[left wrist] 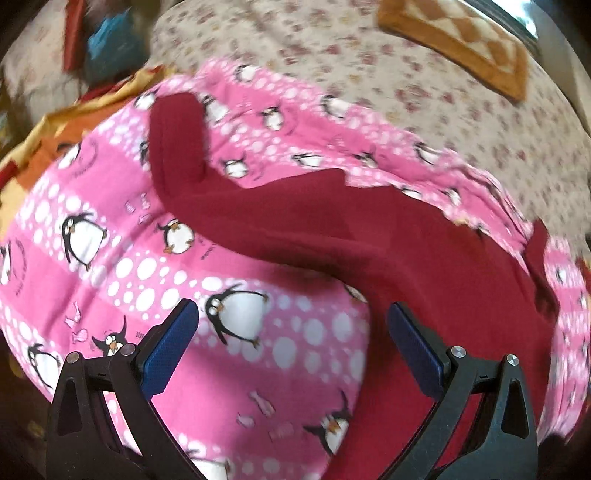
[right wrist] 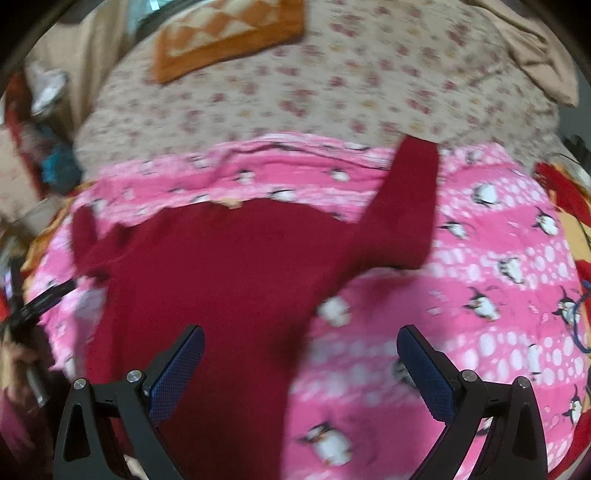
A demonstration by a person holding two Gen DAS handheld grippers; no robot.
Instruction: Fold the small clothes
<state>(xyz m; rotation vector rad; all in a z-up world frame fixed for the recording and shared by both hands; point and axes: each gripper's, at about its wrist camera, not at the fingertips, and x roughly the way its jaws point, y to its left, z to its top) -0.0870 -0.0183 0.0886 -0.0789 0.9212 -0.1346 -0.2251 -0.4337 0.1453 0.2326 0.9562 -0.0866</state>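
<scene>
A dark red garment [right wrist: 221,266] lies spread flat on a pink penguin-print blanket [right wrist: 480,266], which in turn covers part of a bed with a beige floral sheet [right wrist: 295,92]. The garment is plain, long-sleeved and unfolded; one sleeve [right wrist: 406,199] reaches up and away from the body toward the blanket's far edge, and in the left wrist view the other sleeve [left wrist: 177,140] curves off in the same manner. Its far hem sits just short of the blanket's rumpled far border. The frames are blurred, so finer details such as a collar or seams cannot be made out.

The left hand-held gripper [left wrist: 291,332] hangs over the near part of the blanket with its jaws spread wide and nothing between them; its right-side finger is over the red cloth, its other finger over pink print. The right hand-held gripper [right wrist: 301,358] is likewise spread and empty, straddling the garment's edge.

Beyond the blanket the sheet lies mostly bare up to an orange checked cushion [right wrist: 229,33]. A yellow and red cloth [left wrist: 74,122] peeks out beside the blanket's edge. No containers are in view.
</scene>
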